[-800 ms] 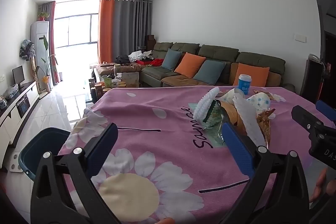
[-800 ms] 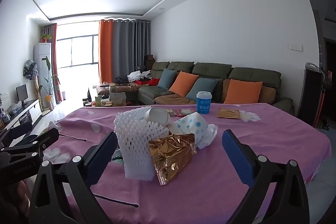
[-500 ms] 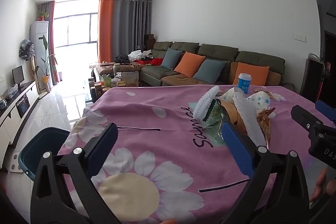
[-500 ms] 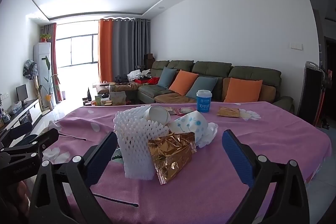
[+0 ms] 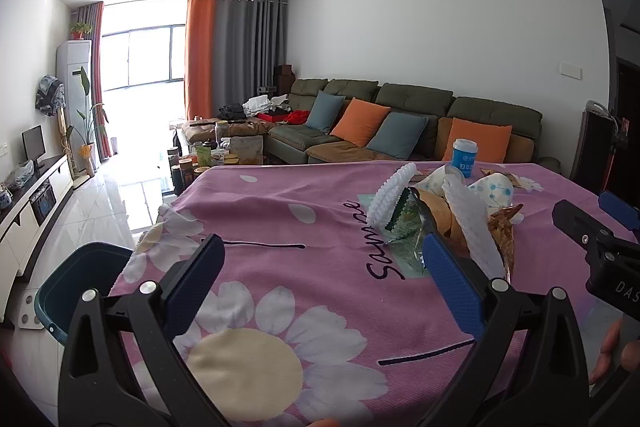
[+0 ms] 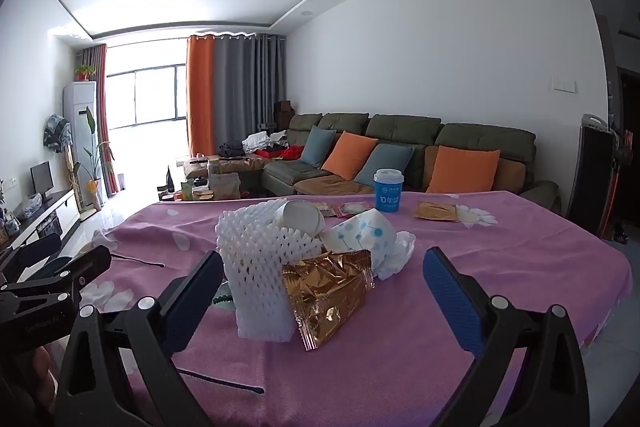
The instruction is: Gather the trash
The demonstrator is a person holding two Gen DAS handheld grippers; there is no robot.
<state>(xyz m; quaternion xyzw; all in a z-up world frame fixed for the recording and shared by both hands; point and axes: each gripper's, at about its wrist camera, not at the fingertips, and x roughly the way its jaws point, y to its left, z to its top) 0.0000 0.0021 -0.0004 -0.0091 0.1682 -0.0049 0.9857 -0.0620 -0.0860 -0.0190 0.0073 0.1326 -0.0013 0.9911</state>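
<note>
While both grippers hover above a tabletop (image 6: 520, 267) draped in a pink daisy-print cloth, a small heap of trash sits near its middle. Beyond the far edge stands a green sofa (image 6: 408, 143) with orange and blue cushions, and orange and grey curtains (image 6: 224, 95) frame a bright window. A blue paper cup (image 6: 388, 190) stands upright near the far edge, with flat snack packets (image 6: 435, 211) lying beside it. A dark teal bin (image 5: 76, 287) sits on the floor just off the tabletop's left edge.

The heap holds a white foam fruit net (image 6: 260, 267), tilted and leaning against a crinkled gold foil wrapper (image 6: 328, 291). Behind them rest an overturned white paper cup (image 6: 300, 214) and a crumpled white wrapper with blue dots (image 6: 364, 235). From the left wrist view a green-edged clear packet (image 5: 404, 227) lies at the heap's near side.

Left gripper (image 5: 320, 267) is spread wide, holding nothing, over bare cloth to the left of the heap. Right gripper (image 6: 320, 283) is also spread wide and empty, its blue pads either side of the net and foil wrapper without touching them.
</note>
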